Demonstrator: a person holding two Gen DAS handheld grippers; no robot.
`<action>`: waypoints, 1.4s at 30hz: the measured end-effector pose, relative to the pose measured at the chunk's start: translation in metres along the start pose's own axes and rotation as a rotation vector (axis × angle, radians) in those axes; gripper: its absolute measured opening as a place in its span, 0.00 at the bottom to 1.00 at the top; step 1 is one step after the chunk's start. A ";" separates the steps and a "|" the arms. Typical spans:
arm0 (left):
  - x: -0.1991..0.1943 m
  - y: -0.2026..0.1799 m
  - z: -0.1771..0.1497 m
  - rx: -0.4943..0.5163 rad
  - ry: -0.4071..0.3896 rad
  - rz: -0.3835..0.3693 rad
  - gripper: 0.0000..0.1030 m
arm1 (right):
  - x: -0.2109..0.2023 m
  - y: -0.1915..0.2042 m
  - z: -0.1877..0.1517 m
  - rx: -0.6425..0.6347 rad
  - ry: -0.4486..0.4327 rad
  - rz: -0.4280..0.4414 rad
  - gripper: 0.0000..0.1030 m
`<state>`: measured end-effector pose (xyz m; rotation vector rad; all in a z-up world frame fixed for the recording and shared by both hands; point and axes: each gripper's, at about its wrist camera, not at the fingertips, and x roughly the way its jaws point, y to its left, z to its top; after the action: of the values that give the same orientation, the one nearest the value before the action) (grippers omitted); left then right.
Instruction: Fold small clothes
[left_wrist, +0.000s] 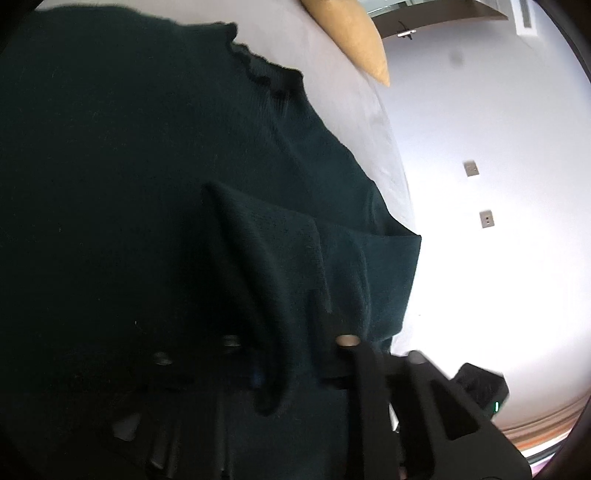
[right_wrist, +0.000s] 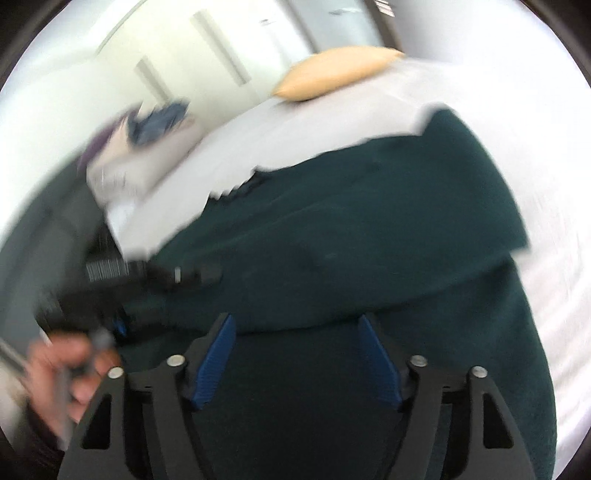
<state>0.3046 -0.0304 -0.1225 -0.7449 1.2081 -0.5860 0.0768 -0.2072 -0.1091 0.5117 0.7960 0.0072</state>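
nearest the left wrist camera, the left gripper (left_wrist: 291, 354) is pinched tight on a raised pleat of the dark green garment (left_wrist: 147, 184), the cloth bunching up between its fingers so that the blue pads are almost wholly buried. in the right wrist view the right gripper (right_wrist: 297, 360) stands wide apart over the same garment, its blue pads (right_wrist: 218, 362) clear of the knit and nothing caught between them. the garment lies spread on the white bed (right_wrist: 332, 122), reaching to the near edge where both grippers work, with one layer already lapped over another and its frilled hem (left_wrist: 255, 70) running toward the far side. this looks like the middle of a fold: one side gripped, the other just let go or about to be taken. the next move likely calls for the right gripper to come down on a matching edge of cloth and close, so the two can lift and carry the fold across together without dragging the lower layer. further off, the person's left hand (right_wrist: 70, 373) shows at the bed's near left corner holding the other tool, smeared by motion. a tan pillow (right_wrist: 340, 74) sits at the far edge of the bed, and a heap of blue and purple clothes (right_wrist: 147, 122) lies beyond the left side, too blurred to sort. the garment's full outline is cut off in both views.
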 end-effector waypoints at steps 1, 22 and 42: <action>-0.002 -0.003 0.001 0.011 -0.016 0.004 0.07 | -0.001 -0.012 0.004 0.073 -0.001 0.030 0.74; -0.133 0.041 0.050 0.048 -0.298 0.105 0.07 | 0.054 -0.069 0.069 0.679 -0.100 0.329 0.83; -0.101 0.078 0.029 0.045 -0.325 0.189 0.07 | 0.043 -0.079 0.055 0.620 -0.160 0.323 0.77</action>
<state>0.3071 0.1005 -0.1169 -0.6500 0.9478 -0.3201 0.1302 -0.2922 -0.1406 1.2098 0.5416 0.0176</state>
